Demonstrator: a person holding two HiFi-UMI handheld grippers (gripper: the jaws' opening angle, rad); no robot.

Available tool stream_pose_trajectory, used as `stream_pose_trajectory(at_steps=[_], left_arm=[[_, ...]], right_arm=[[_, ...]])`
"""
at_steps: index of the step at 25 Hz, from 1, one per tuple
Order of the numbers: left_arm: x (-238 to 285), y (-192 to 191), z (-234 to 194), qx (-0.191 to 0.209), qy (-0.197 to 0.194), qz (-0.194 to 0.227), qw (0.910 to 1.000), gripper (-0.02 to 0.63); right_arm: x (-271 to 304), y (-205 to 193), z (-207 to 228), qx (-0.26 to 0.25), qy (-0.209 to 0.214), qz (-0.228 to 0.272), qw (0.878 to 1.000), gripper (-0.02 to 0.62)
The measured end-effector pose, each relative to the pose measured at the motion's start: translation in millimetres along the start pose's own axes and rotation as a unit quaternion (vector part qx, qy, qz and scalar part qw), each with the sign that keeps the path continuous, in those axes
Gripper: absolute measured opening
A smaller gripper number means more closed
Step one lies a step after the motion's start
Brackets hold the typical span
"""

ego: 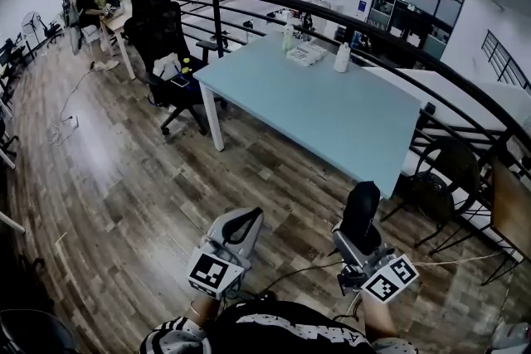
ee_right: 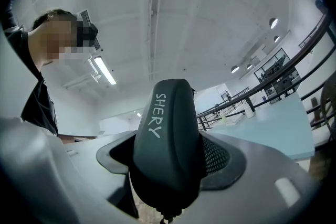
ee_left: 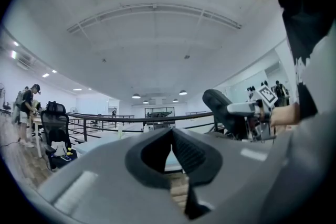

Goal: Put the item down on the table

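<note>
A black computer mouse [ego: 362,210] marked "SHERY" [ee_right: 167,134] stands upright between the jaws of my right gripper [ego: 365,221], which is shut on it. The gripper is held over the wooden floor, short of the near corner of the light-blue table [ego: 332,116]. In the left gripper view the mouse [ee_left: 223,110] shows at the right, held in the air. My left gripper [ego: 243,217] hangs beside it on the left, with its jaws [ee_left: 170,157] closed together and nothing between them. The table top [ee_right: 278,126] lies ahead and to the right in the right gripper view.
A white bottle [ego: 342,58], a green bottle [ego: 288,37] and a flat packet [ego: 308,54] stand at the table's far end. A curved black railing [ego: 398,37] runs behind the table. A black office chair [ego: 166,37] stands at its left, and people sit at a far desk [ego: 112,16].
</note>
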State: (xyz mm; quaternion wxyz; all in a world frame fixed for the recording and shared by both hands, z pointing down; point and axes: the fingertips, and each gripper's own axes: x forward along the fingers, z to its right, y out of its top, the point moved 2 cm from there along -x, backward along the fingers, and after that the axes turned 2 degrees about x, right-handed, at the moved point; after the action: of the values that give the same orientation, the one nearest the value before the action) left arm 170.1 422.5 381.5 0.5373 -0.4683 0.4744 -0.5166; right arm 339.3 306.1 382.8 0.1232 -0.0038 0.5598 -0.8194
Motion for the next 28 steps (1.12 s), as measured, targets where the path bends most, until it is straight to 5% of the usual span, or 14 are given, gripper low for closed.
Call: stream_pose_trajectory(at_steps=[20, 28], left_arm=[[5, -23, -41, -0.018, -0.01, -0.016, 0.9997, 0.0], [0, -18, -56, -0.02, 0.048, -0.023, 0.9984, 0.0]], right_arm=[[48, -22, 6, 0.003, 0.0, -0.022, 1.0, 0.354], [86, -14, 18, 0.003, 0.049, -0.034, 0.998, 0.354]])
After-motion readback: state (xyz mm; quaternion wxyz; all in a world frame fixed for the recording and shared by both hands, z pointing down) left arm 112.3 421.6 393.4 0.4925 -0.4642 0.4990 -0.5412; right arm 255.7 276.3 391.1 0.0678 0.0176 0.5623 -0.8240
